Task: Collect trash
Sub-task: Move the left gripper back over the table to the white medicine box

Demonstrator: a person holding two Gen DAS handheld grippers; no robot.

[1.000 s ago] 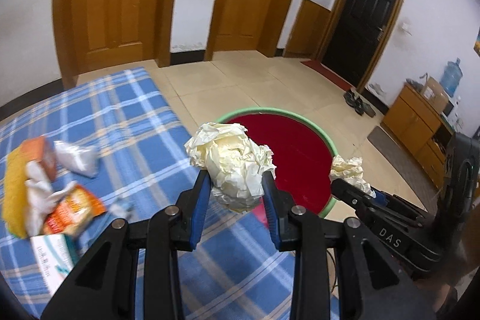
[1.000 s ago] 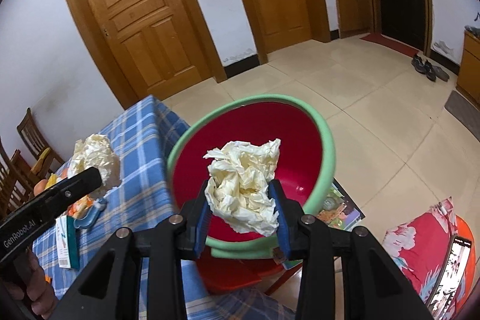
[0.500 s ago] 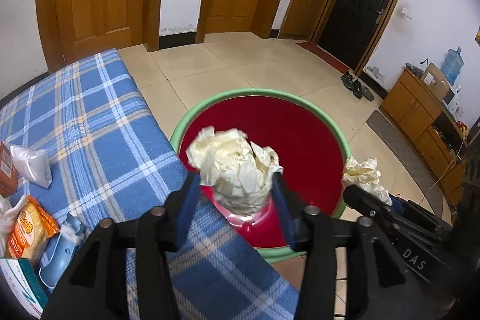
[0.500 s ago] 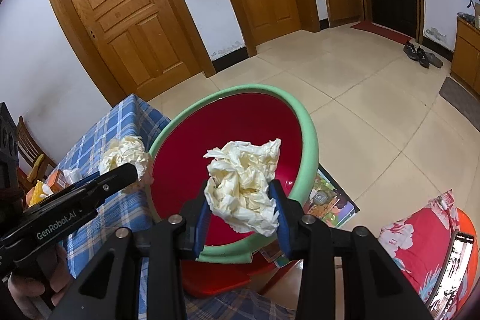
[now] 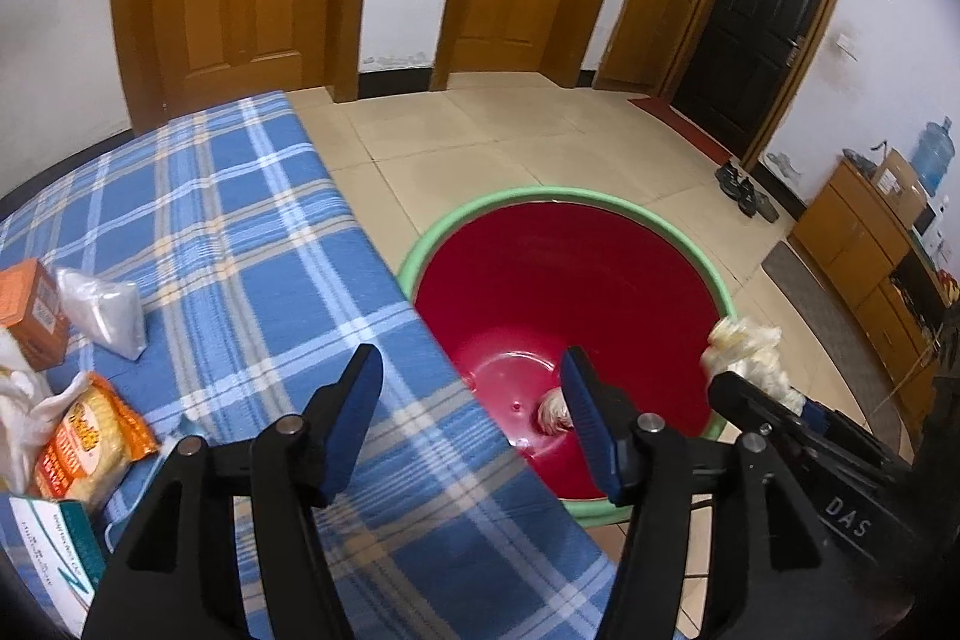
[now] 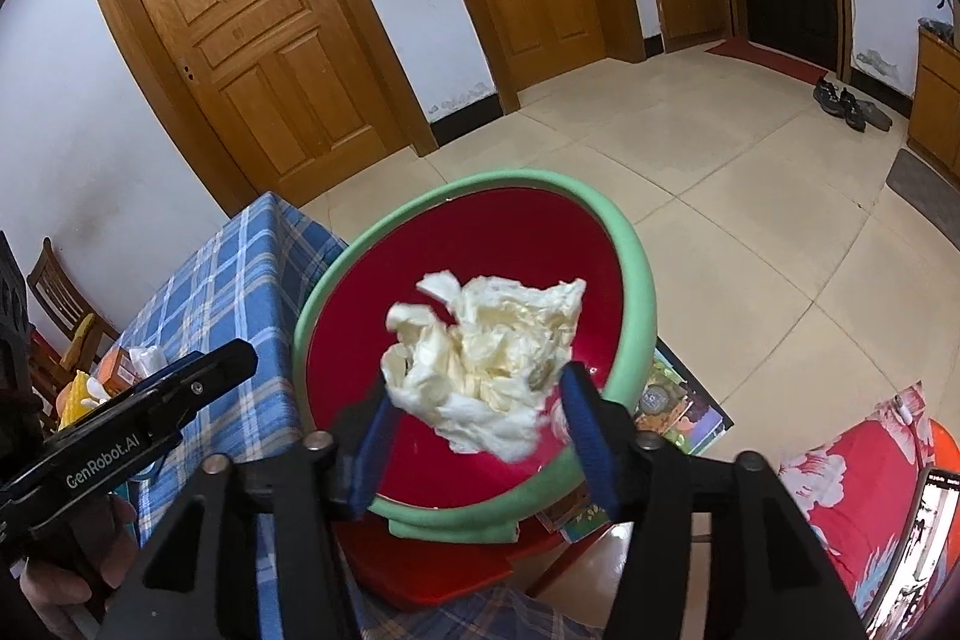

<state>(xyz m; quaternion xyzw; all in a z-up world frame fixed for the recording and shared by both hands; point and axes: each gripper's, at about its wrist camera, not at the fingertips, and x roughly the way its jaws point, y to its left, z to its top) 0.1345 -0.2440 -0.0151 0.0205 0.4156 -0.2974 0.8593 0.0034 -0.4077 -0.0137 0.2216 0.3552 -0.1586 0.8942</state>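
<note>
A red basin with a green rim (image 5: 570,193) (image 6: 636,280) stands beside the blue plaid table (image 5: 228,244). My left gripper (image 5: 468,394) hangs over the table edge and basin, its jaws opening with nothing between them. One crumpled paper wad (image 5: 552,409) lies on the basin floor, partly hidden by a left fingertip. My right gripper (image 6: 480,424) is above the basin with its jaws opening. A second crumpled paper wad (image 6: 480,370) (image 5: 744,352) sits loose and blurred between them. The left gripper's black finger (image 6: 198,370) also shows in the right wrist view.
On the table's left lie an orange box (image 5: 30,310), a white bag (image 5: 102,304), a snack packet (image 5: 78,448) and a tissue box (image 5: 54,544). A red stool (image 6: 432,562) carries the basin. A flowered cushion (image 6: 858,490) and books (image 6: 672,400) lie on the tiled floor.
The left jaws spread and their paper wad dropped to the basin floor as the gripper moved toward the basin. The right jaws widened around their wad, which spread out.
</note>
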